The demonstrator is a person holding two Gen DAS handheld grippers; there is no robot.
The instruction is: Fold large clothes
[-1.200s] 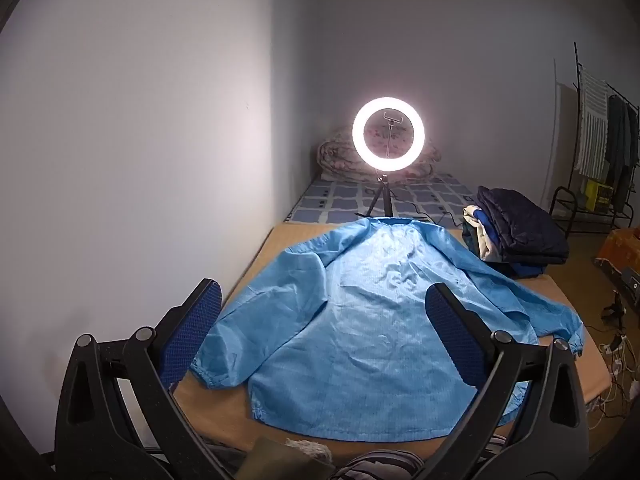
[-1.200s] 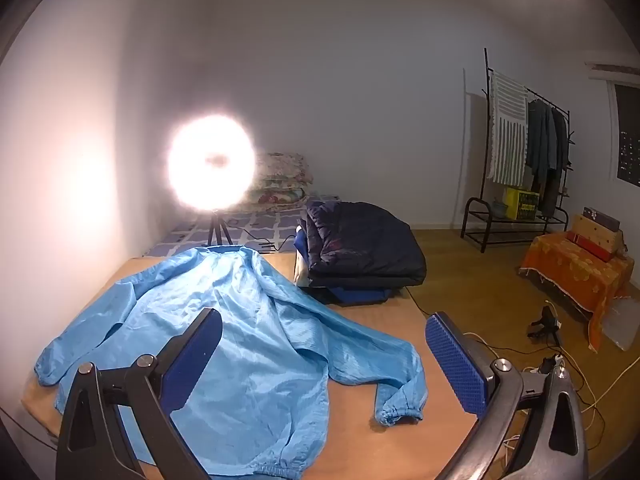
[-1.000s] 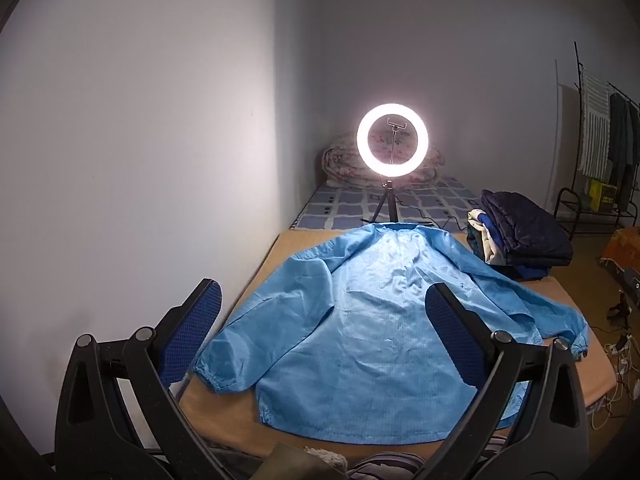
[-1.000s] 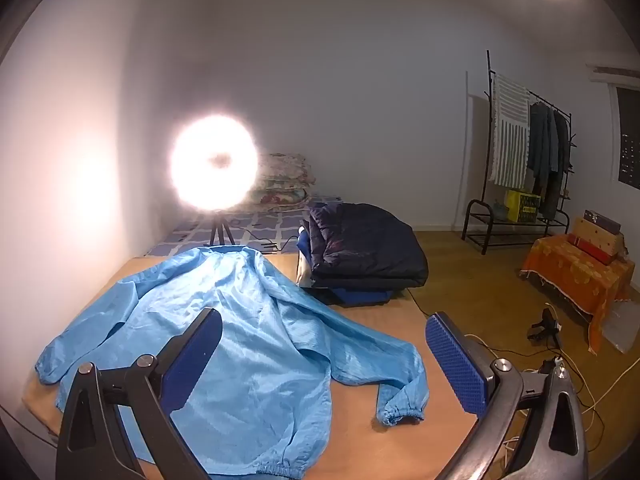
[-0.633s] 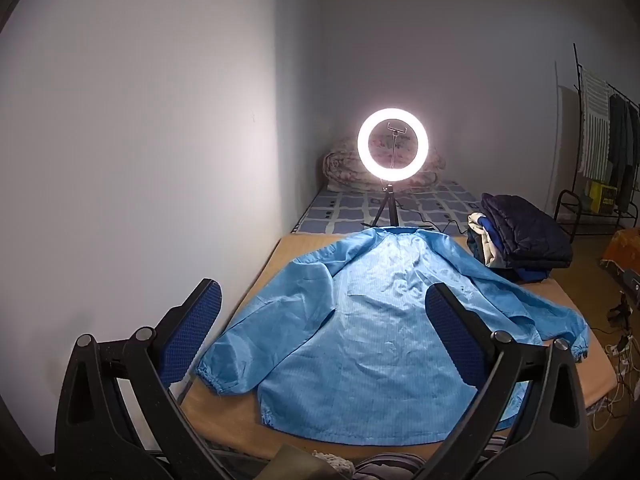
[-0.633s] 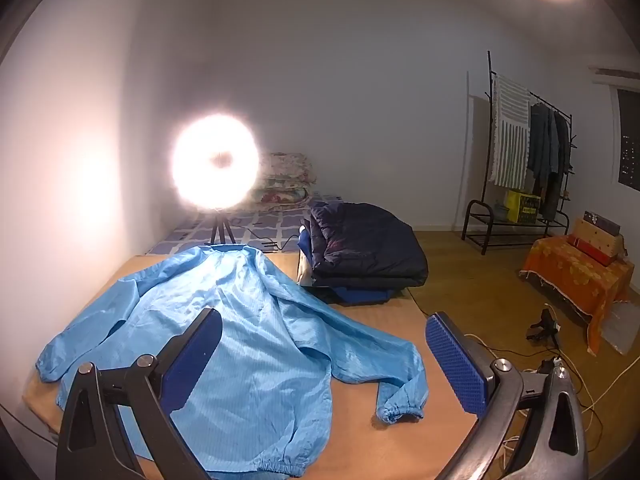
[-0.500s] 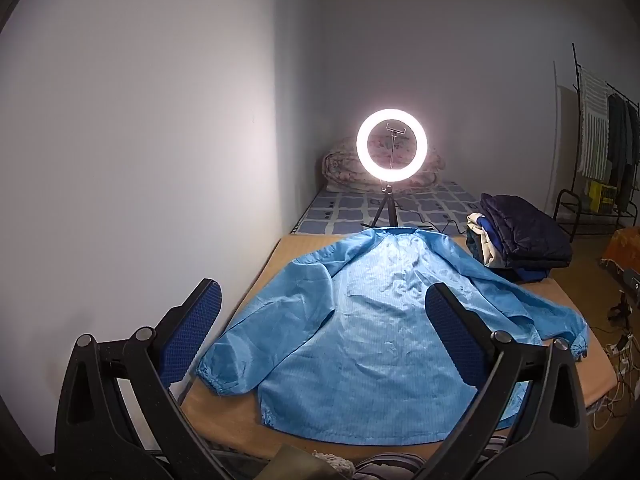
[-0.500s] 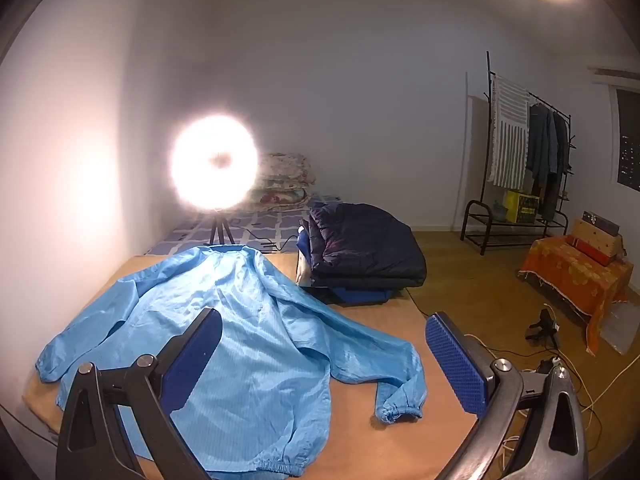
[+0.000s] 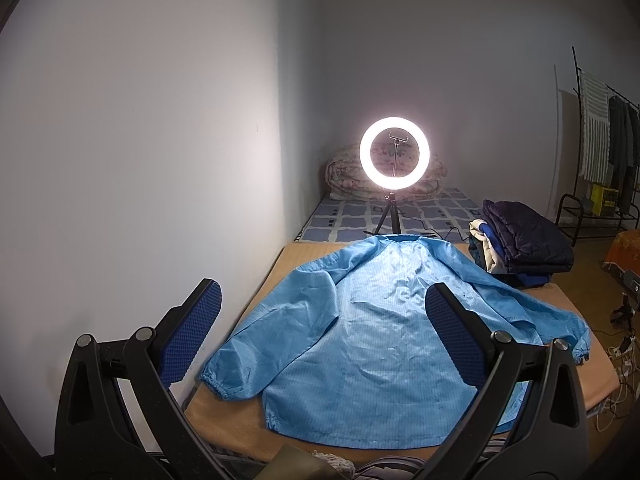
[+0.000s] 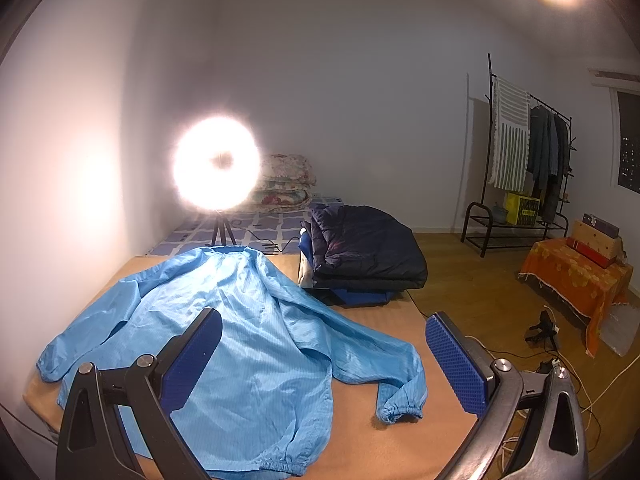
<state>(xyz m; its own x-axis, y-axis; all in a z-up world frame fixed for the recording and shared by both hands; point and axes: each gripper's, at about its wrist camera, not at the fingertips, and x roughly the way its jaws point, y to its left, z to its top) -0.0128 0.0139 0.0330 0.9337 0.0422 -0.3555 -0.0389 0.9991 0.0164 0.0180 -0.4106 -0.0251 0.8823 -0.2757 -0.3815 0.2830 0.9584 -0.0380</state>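
Note:
A light blue long-sleeved jacket [image 9: 376, 344] lies spread flat on a tan table [image 9: 224, 420], collar toward the far end, hem toward me, both sleeves out to the sides. It also shows in the right wrist view [image 10: 240, 340], its right cuff lying on the table [image 10: 440, 432]. My left gripper [image 9: 324, 332] is open and empty, held above the near hem. My right gripper [image 10: 324, 356] is open and empty, above the jacket's right side.
A lit ring light on a tripod [image 9: 394, 154] stands behind the collar. A stack of folded dark clothes [image 10: 364, 256] sits at the table's far right. A wall [image 9: 140, 160] runs along the left. A clothes rack [image 10: 524, 160], an orange-covered box [image 10: 576, 276] and floor cables [image 10: 560, 360] are to the right.
Both grippers stay open. The left view has drawn back and risen slightly, so the jacket sits a little farther away. The right view has barely moved.

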